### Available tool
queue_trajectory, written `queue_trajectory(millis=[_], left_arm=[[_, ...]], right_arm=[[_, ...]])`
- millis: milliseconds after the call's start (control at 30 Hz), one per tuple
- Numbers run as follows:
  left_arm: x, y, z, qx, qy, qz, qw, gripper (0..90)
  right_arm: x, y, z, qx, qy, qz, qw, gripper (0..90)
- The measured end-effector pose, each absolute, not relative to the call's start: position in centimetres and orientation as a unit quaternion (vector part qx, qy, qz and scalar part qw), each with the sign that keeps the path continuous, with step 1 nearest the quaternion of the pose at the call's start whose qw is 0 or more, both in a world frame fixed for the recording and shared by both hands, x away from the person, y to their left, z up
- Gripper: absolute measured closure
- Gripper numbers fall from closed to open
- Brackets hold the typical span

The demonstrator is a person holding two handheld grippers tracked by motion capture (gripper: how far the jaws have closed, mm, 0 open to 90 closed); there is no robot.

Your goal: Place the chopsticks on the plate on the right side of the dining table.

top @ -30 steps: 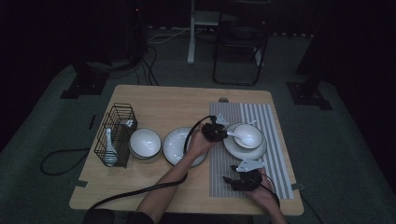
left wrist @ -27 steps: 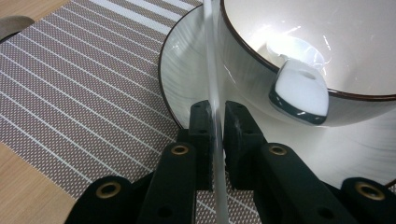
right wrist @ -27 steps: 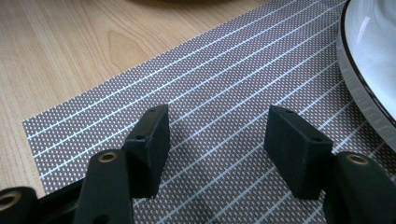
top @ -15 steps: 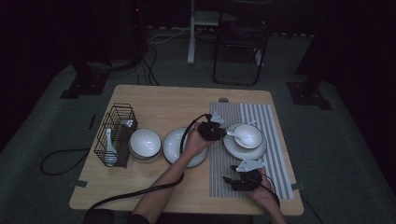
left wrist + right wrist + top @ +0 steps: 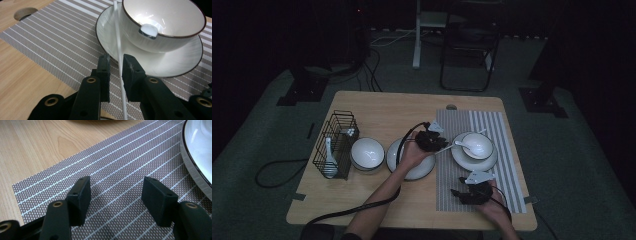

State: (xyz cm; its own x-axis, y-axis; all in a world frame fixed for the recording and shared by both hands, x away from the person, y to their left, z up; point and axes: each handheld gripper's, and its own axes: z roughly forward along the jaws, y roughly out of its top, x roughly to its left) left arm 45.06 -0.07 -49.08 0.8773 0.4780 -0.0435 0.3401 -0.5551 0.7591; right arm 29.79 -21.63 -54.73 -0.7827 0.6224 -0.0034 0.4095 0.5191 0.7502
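A white spoon (image 5: 148, 30) lies with its scoop in a white dark-rimmed bowl (image 5: 175, 22) that stands on a saucer (image 5: 175, 62) on the striped placemat (image 5: 62, 42). The spoon's thin handle (image 5: 117, 37) runs back between the jaws of my left gripper (image 5: 116, 61). Those jaws have just been opening and their pads stand slightly off the handle. From above, my left gripper (image 5: 439, 145) sits just left of the bowl (image 5: 477, 145). My right gripper (image 5: 458, 192) rests open and empty over the placemat's near part (image 5: 116, 190).
Left of the placemat (image 5: 502, 130) are a white plate (image 5: 422, 167) partly under the left hand, a second bowl (image 5: 367, 152), and a black wire rack (image 5: 334, 145) holding a spoon (image 5: 328, 162). A round hole (image 5: 451, 106) is cut in the table's far edge.
The left gripper has drawn back to the left, away from the bowl, while the spoon stays in it. The right gripper has not moved.
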Motion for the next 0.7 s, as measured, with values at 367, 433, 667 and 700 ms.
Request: queue_trajectory(millis=[367, 433, 667, 700], left_arm=[[44.5, 0.5, -49.8, 0.880, 0.235, 0.073, 0.407, 75.6], [44.4, 0.5, -49.9, 0.881, 0.235, 0.070, 0.404, 75.6], [44.0, 0.3, -50.4, 0.887, 0.234, 0.074, 0.392, 76.5], [44.0, 0.3, -50.5, 0.888, 0.234, 0.074, 0.390, 76.9]], right_arm=[[29.8, -21.6, -54.7, 0.300, 0.861, 0.388, 0.137, 40.1], [29.8, -21.6, -54.7, 0.300, 0.860, 0.388, 0.137, 40.1], [29.8, -21.6, -54.7, 0.300, 0.861, 0.388, 0.137, 40.1], [29.8, -21.6, -54.7, 0.300, 0.861, 0.388, 0.137, 40.1]])
